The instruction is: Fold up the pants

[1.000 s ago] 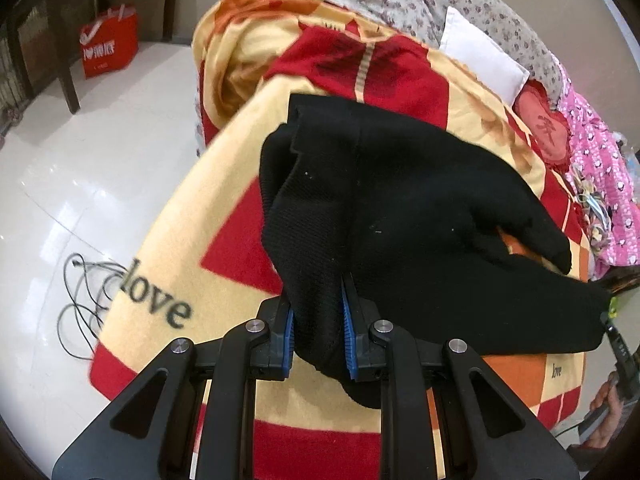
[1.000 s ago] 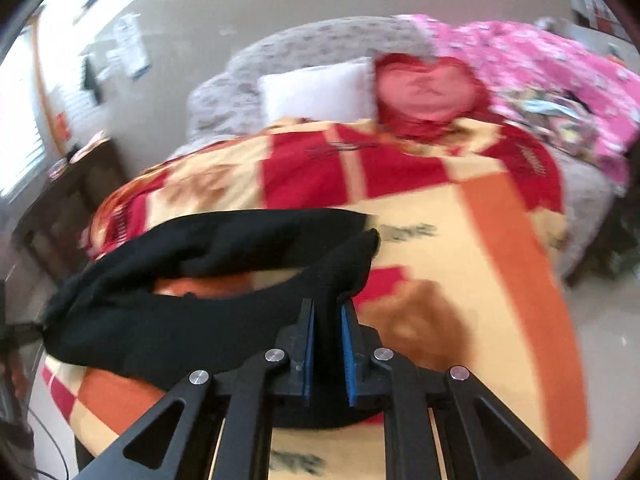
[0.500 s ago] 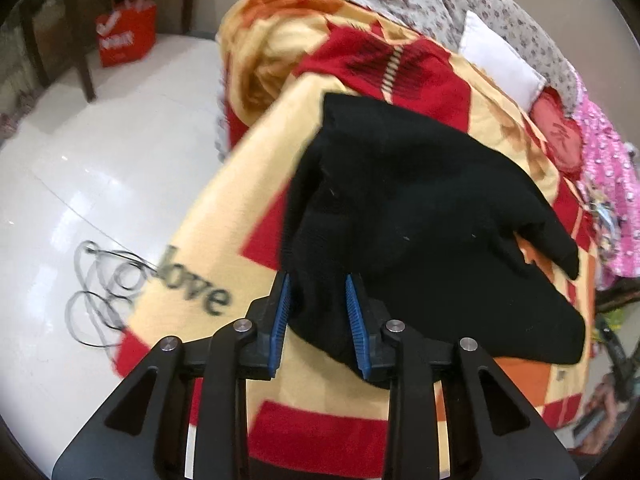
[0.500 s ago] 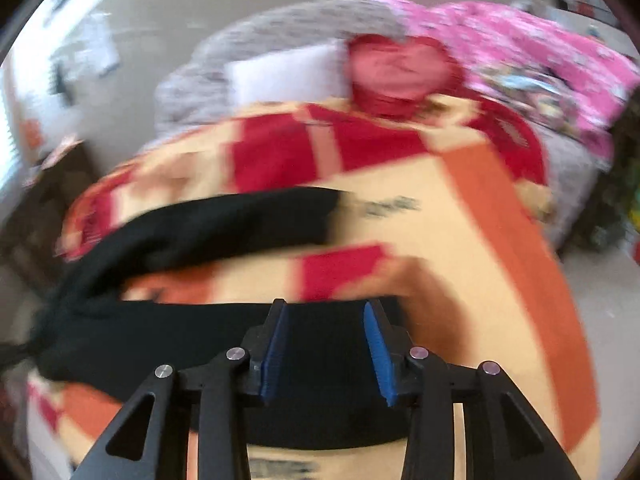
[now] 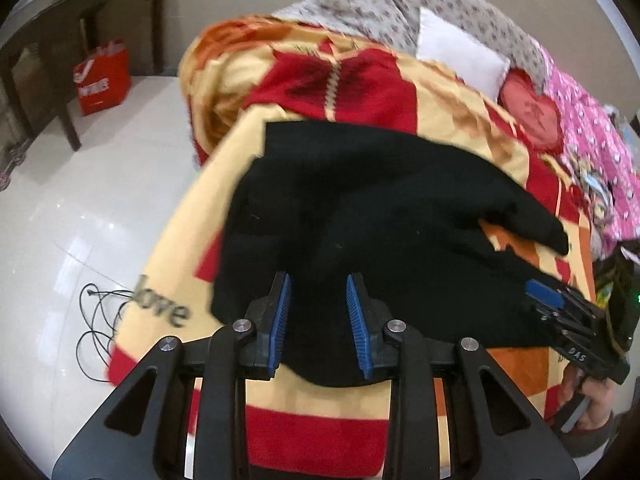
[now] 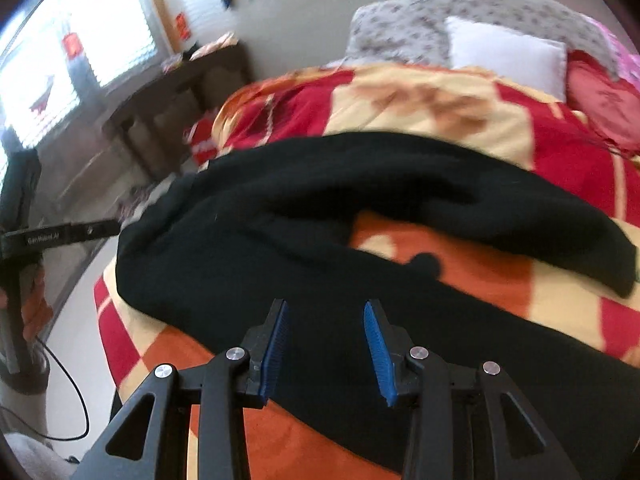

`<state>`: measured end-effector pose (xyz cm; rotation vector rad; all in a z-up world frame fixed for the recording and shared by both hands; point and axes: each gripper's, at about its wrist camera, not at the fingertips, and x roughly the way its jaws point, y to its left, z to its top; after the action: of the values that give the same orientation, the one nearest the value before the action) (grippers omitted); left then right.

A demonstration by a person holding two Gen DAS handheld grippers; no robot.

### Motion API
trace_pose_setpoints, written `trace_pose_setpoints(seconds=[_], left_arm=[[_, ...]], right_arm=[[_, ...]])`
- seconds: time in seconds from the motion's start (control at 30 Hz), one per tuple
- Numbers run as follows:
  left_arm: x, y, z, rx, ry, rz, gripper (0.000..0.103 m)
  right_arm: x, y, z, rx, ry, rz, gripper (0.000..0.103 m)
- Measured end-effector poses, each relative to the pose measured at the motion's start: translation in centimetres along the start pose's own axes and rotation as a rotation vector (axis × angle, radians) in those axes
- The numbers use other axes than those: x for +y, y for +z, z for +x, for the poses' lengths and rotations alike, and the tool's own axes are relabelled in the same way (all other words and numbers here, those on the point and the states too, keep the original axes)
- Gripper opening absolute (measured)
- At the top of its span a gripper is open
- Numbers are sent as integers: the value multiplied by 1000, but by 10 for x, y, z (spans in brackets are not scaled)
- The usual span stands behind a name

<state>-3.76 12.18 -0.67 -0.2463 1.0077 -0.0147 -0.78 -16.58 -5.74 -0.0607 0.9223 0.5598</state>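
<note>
Both jaws released over black pants (image 5: 360, 208) spread on the bed (image 5: 400, 432); next, probably regrasp to fold.

left tongs (image 5: 320, 320): black frame, blue ribbed pads, silver screws | right tongs (image 6: 326, 350): apparently identical

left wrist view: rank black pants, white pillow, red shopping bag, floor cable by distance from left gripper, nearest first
From the left gripper:
1. black pants, between and just ahead of the open fingers.
2. floor cable, low left on the tiles.
3. red shopping bag far left, and white pillow far right on the bed: too close to call.
</note>
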Motion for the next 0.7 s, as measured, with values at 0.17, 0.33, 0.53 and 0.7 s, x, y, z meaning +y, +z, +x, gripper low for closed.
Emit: trace_pose_setpoints(seconds=[0.17,0.33,0.53,0.7], left_arm=[[-5,-1,49,96,3,17,28],[-8,25,50,79,20,27,28],[-18,67,52,38,17,67,28],[-20,104,77,78,-19,67,37]], right_arm=[[-1,14,7,40,-20,-72,38],[-19,62,-5,-68,-81,-120,49],[-41,128,32,-40,-174,-257,49],[-43,152,73,59,-159,-441,49]])
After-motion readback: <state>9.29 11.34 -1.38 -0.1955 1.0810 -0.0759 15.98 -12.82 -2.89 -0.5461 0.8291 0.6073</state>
